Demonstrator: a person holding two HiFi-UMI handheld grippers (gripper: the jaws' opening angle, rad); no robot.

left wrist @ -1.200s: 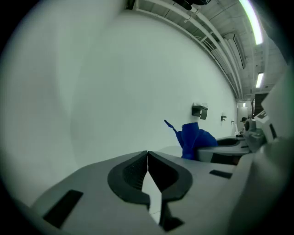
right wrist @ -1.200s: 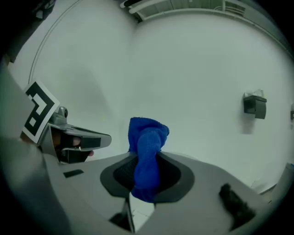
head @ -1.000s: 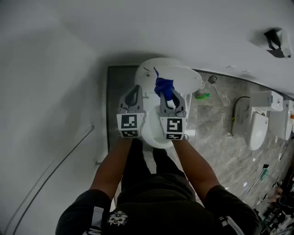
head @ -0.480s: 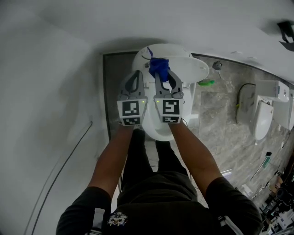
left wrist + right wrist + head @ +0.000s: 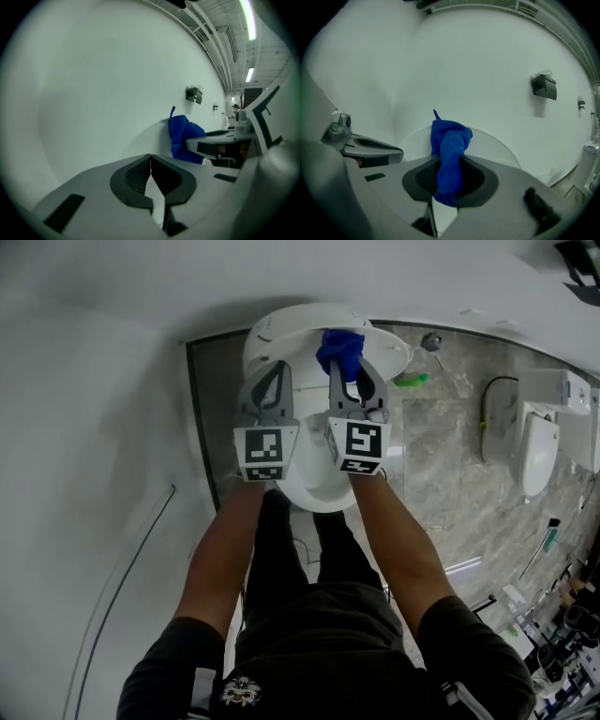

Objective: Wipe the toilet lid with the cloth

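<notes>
A white toilet stands below me, its lid (image 5: 281,326) at the far end by the wall. My right gripper (image 5: 353,369) is shut on a bunched blue cloth (image 5: 338,349), which sticks out past the fingertips over the lid. In the right gripper view the cloth (image 5: 451,145) fills the shut jaws of my right gripper (image 5: 449,165), with the lid's white curve (image 5: 499,149) just behind. My left gripper (image 5: 273,373) hovers beside it on the left, shut and empty; in its own view my left gripper (image 5: 150,163) has its pads meeting and the cloth (image 5: 182,138) is off to the right.
The toilet bowl's front rim (image 5: 319,495) lies between my forearms. Grey marble floor runs to the right, with a green object (image 5: 410,381), a metal fitting (image 5: 431,339) and another white fixture (image 5: 534,454). A black holder (image 5: 544,86) hangs on the white wall.
Both grippers have moved forward together toward the back of the toilet and a little lower. The blue cloth stays clamped in the right gripper; the left stays shut and empty.
</notes>
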